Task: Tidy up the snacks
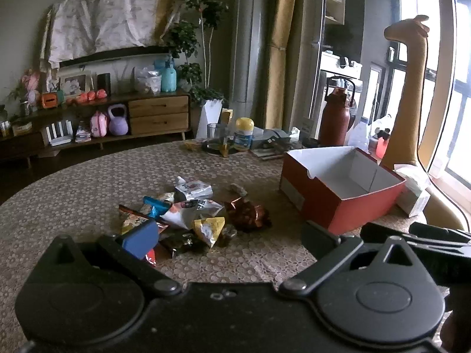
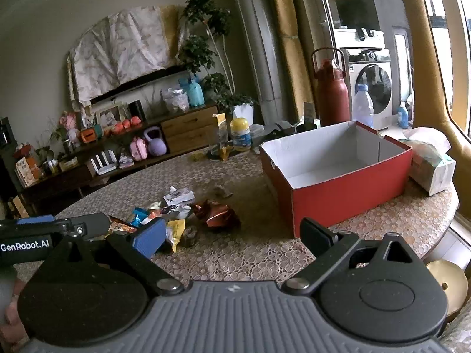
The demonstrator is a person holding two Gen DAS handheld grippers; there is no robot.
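Note:
A pile of snack packets [image 1: 191, 211] lies mid-table: white, blue, yellow and a crumpled red-brown foil one [image 1: 247, 213]. It also shows in the right wrist view [image 2: 179, 214]. An open red cardboard box [image 1: 341, 182], white inside and empty, stands to the right of the pile [image 2: 338, 173]. My left gripper [image 1: 229, 235] is open and empty, held just in front of the pile. My right gripper [image 2: 232, 235] is open and empty, between the pile and the box. The left gripper's body [image 2: 53, 229] shows at the left of the right wrist view.
At the table's far edge stand a yellow-capped jar [image 1: 244, 133], a glass [image 1: 216, 136], a dark red flask [image 1: 335, 117] and a water bottle [image 2: 362, 104]. A tissue pack [image 2: 432, 161] lies right of the box. A tall giraffe toy [image 1: 409, 88] stands beyond the table.

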